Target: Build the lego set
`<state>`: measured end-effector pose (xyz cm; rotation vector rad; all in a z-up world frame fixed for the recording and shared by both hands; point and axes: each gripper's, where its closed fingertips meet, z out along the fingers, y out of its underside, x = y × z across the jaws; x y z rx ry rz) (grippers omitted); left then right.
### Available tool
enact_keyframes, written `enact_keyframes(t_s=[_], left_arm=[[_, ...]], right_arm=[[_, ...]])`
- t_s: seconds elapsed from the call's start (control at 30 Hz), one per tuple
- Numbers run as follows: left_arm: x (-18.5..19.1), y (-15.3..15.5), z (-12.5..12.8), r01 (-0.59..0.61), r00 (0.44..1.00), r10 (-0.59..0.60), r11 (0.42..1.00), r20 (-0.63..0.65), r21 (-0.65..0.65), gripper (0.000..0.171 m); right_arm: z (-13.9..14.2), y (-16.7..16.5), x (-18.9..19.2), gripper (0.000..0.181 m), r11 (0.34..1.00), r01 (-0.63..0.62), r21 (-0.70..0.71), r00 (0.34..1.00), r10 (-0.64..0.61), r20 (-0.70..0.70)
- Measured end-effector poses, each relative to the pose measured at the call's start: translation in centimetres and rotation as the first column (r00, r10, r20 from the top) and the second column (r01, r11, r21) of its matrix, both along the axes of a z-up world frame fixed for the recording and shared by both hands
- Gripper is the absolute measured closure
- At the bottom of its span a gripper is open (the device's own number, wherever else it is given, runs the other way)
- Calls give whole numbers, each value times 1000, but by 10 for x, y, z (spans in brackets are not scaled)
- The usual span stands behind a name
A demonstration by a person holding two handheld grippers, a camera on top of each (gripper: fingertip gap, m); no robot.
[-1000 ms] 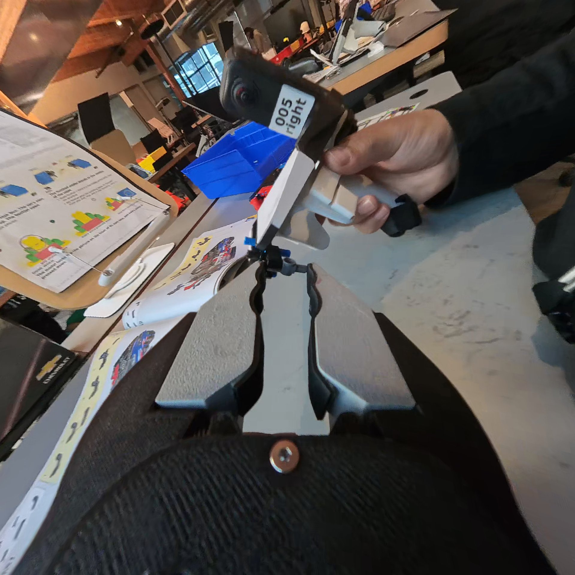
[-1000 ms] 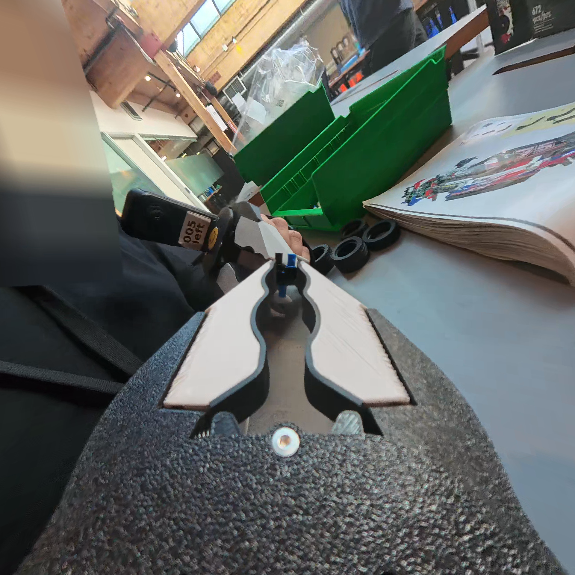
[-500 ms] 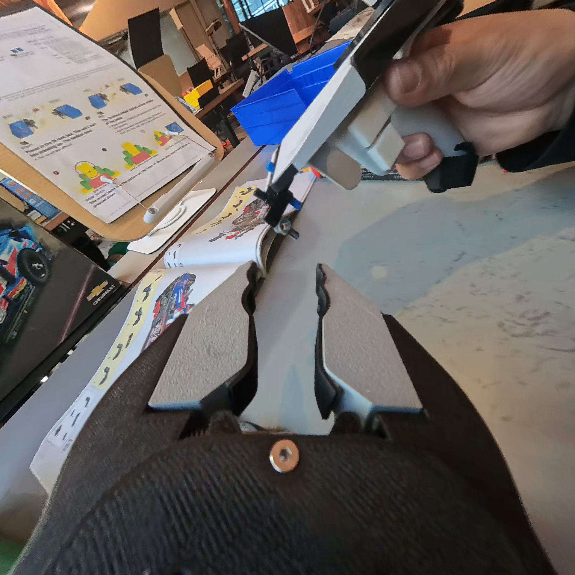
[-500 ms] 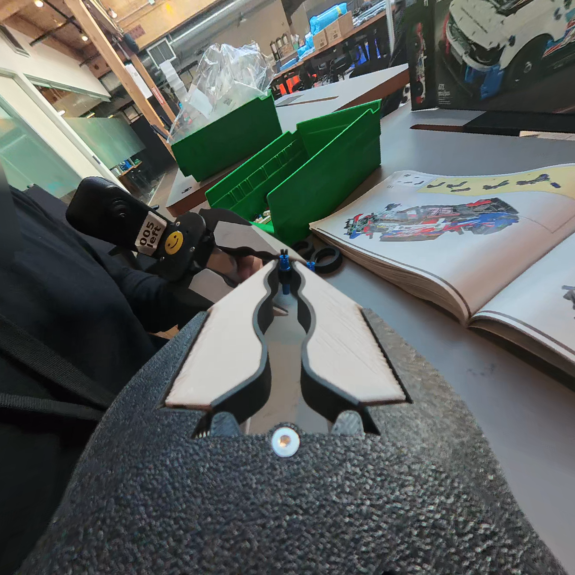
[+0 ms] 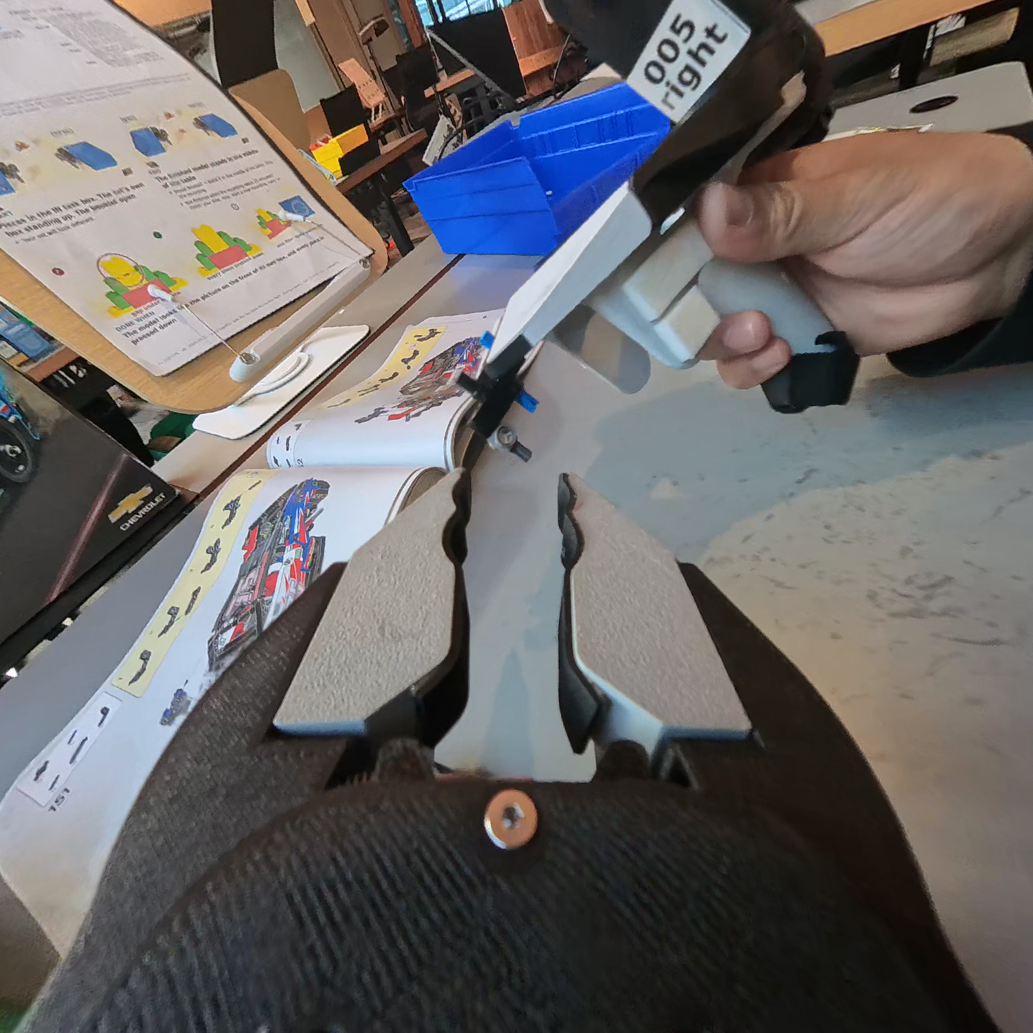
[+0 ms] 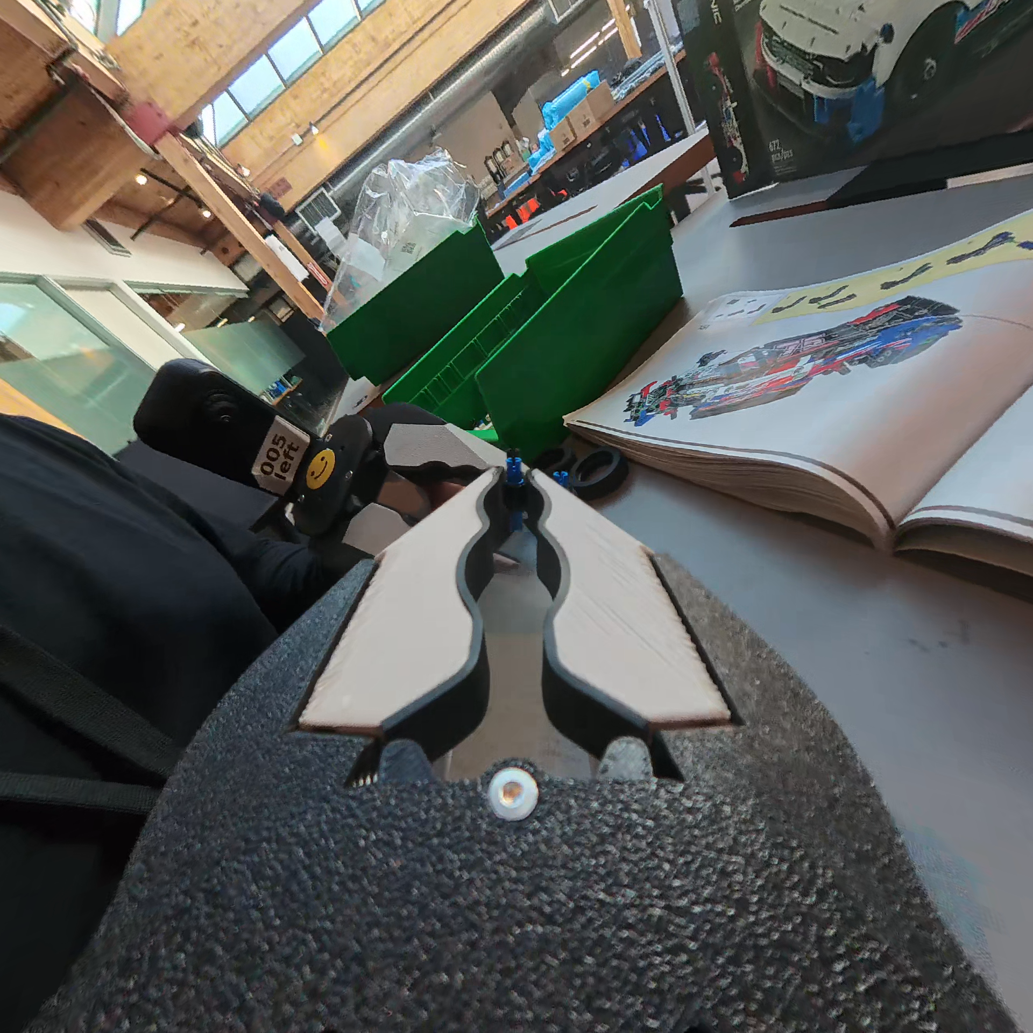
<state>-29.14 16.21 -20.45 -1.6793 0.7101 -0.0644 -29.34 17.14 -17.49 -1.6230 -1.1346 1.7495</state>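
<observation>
— Type of premises?
— Open-plan workshop: exposed timber beams (image 6: pixel 346 84), rows of long workbenches (image 6: pixel 609 167), green parts bins (image 6: pixel 581 335) and blue parts bins (image 5: pixel 503 195) on the grey table (image 5: pixel 838 559)

green bins (image 6: pixel 581 335), blue bin (image 5: pixel 536 184), black tyre (image 6: pixel 601 472)

In your left wrist view, writing stands on a white label (image 5: pixel 682 56) at 1 o'clock, a printed sheet (image 5: pixel 140 184) at 10, a black box (image 5: pixel 112 520) at 9, and the booklet (image 5: pixel 268 559) at 8. In your right wrist view, a second white label (image 6: pixel 279 455) beside a yellow smiley sticker (image 6: pixel 320 463) sits at 9, and a car-picture box (image 6: pixel 838 84) at 1 bears small print.
</observation>
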Motion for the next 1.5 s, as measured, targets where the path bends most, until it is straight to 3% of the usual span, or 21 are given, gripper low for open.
enact_keyframes(t_s=[0.13,0.23,0.5,0.67,0.87,1.07,1.23,1.4,1.5], left_arm=[[0,0,-3,4,1000,-3,1000,14,-25,144],[0,0,-3,-1,1000,1,1000,-26,-9,142],[-2,0,-13,-40,952,60,996,-301,75,143],[2,-3,-9,-18,950,50,994,-309,104,149],[2,-3,-13,-25,962,38,998,-269,51,149],[-9,2,-13,-75,988,71,997,-141,-29,149],[-19,6,-9,-129,990,125,990,-64,-65,149],[-24,11,-13,-183,982,177,978,-64,-98,149],[-17,11,-8,-167,986,165,981,-31,-96,149]], right_arm=[[-1,-3,-2,174,998,-13,-61,1000,12,-19],[-13,0,-5,175,997,11,-79,999,-8,48],[-21,-10,-6,175,918,-77,-389,984,133,118],[-23,-14,-5,174,841,-106,-531,975,192,109],[-29,-12,-6,174,815,-85,-573,970,199,139],[-37,1,-5,160,885,-18,-465,967,133,215],[-30,3,1,155,984,-3,-178,967,49,251],[-28,-9,-1,162,994,-3,108,955,-30,296],[-32,-1,-5,155,986,37,165,949,-87,304]])
